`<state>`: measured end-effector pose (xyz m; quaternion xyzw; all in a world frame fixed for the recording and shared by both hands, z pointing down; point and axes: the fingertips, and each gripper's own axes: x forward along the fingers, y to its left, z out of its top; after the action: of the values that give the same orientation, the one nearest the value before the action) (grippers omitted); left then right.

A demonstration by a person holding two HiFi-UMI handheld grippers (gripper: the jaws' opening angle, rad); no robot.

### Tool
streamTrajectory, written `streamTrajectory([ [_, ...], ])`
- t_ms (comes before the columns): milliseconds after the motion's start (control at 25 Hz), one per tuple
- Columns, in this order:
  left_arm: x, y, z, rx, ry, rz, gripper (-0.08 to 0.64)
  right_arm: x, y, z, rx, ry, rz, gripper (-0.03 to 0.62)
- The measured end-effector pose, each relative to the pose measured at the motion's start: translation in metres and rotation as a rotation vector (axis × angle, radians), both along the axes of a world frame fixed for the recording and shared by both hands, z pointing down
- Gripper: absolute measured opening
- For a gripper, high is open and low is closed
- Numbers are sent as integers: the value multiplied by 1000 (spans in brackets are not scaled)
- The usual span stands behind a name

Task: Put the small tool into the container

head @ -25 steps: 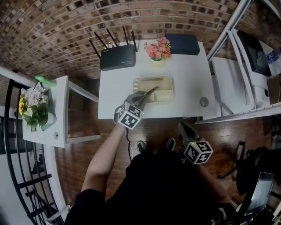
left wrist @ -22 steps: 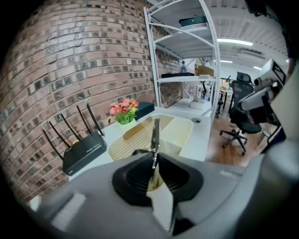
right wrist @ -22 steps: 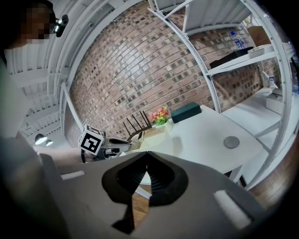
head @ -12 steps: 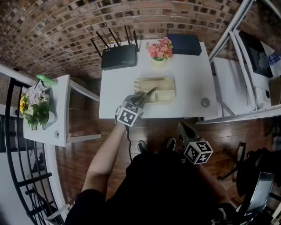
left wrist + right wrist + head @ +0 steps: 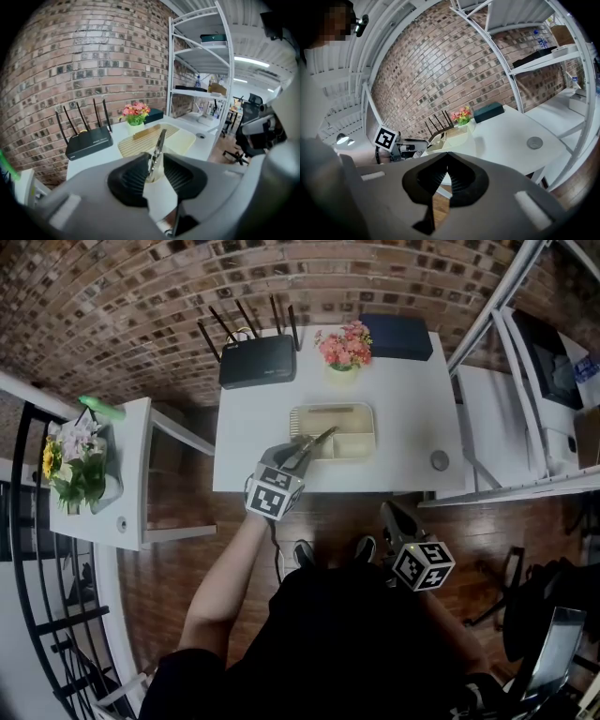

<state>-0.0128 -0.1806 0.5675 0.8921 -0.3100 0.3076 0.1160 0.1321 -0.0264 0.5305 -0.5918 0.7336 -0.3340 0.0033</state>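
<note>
A small metal plier-like tool [image 5: 314, 444] [image 5: 158, 146] juts from my left gripper [image 5: 298, 456] [image 5: 154, 172] over the near left corner of the beige divided container [image 5: 361, 412] [image 5: 188, 140] on the white table. The left jaws are opening. The tool stands between them, leaning on the left pad, with a gap to the right pad. My right gripper [image 5: 387, 513] [image 5: 447, 157] hangs low in front of the table's edge, its pads touching with nothing between them.
A black router [image 5: 257, 360], a pot of pink flowers [image 5: 344, 345] and a dark blue box [image 5: 396, 335] line the table's far edge. A round grey disc [image 5: 440, 460] lies at the near right. A white rack [image 5: 525, 381] stands to the right, a side table with plants [image 5: 80, 465] to the left.
My left gripper has drawn back slightly toward the table's near edge. The tool still points over the container's corner. The right gripper has stayed put.
</note>
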Motion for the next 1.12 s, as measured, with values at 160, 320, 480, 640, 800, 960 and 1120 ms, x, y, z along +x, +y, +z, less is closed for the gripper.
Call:
streamTrajectory([
  [160,-5,15,-39,28,107,-65,89,-3,-2,-1,0,3,-14,11],
  [320,-16,35,-72,48,225,-143,67,-10,-7,-2,5,10,-40,11],
  [480,-23,60,-85,49,298,-198,49,-18,-17,-7,27,19,-74,11],
  [640,-25,85,-92,76,311,-213,35,-26,-24,-18,58,36,-103,11],
  [800,-24,101,-91,73,311,-221,31,-37,-32,-29,96,53,-134,11],
  [960,-23,112,-89,59,320,-230,28,-49,-36,-43,145,98,-172,11],
  [1120,-27,117,-83,39,311,-235,28,-62,-36,-45,171,137,-218,11],
])
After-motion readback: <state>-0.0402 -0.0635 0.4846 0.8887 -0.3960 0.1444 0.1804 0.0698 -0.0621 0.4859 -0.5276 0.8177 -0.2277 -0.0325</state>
